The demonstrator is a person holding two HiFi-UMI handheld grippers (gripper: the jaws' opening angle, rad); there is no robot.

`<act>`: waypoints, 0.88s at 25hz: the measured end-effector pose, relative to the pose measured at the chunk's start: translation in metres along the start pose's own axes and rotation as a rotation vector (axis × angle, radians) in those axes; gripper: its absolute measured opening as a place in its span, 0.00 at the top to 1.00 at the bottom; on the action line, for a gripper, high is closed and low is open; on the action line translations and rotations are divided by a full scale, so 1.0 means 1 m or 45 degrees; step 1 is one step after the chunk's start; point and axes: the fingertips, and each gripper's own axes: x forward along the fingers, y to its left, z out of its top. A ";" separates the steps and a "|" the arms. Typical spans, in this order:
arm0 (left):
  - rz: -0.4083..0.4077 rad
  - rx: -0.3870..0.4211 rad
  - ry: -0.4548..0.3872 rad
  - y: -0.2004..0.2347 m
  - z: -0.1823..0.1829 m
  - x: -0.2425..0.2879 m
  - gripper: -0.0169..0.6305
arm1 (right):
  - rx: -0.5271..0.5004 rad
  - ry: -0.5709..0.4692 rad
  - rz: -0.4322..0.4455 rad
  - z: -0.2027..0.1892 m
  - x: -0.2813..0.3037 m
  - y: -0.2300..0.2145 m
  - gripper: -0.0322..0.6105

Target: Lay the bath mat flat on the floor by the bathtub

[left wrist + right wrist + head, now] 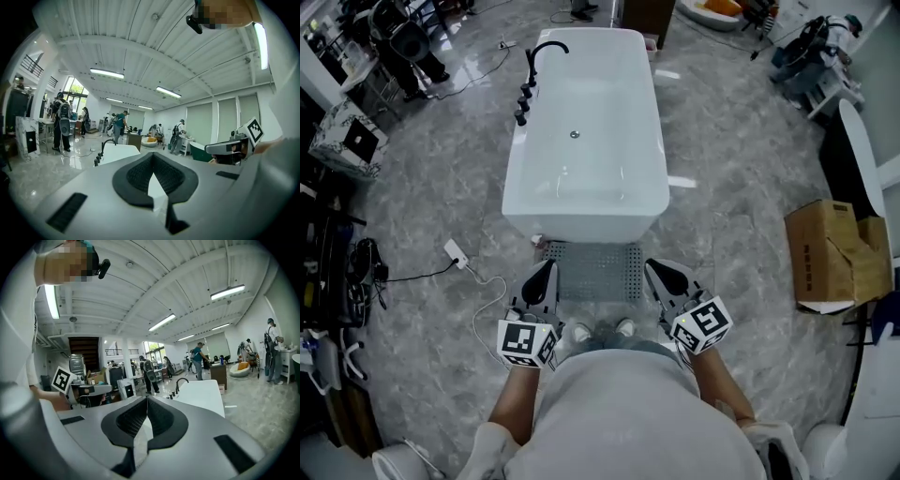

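The grey perforated bath mat lies flat on the marble floor against the near end of the white bathtub. My left gripper hovers over the mat's left edge and my right gripper over its right edge, both held close to the person's body. Each is shut with nothing between its jaws. In the left gripper view the shut left gripper points level across the room, with the bathtub beyond it. The right gripper does the same in its own view, the bathtub to its right.
A black faucet stands on the tub's left rim. A white power strip with cable lies on the floor at the left. A cardboard box sits at the right. Several people stand farther back among desks.
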 end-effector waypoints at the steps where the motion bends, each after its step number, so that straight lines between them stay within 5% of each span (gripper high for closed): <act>1: 0.003 0.001 0.000 -0.002 0.002 -0.002 0.95 | -0.009 -0.002 0.007 0.002 -0.002 0.004 0.91; 22: 0.049 -0.032 -0.003 -0.013 0.027 -0.027 0.95 | -0.028 -0.052 0.102 0.029 -0.004 0.022 0.91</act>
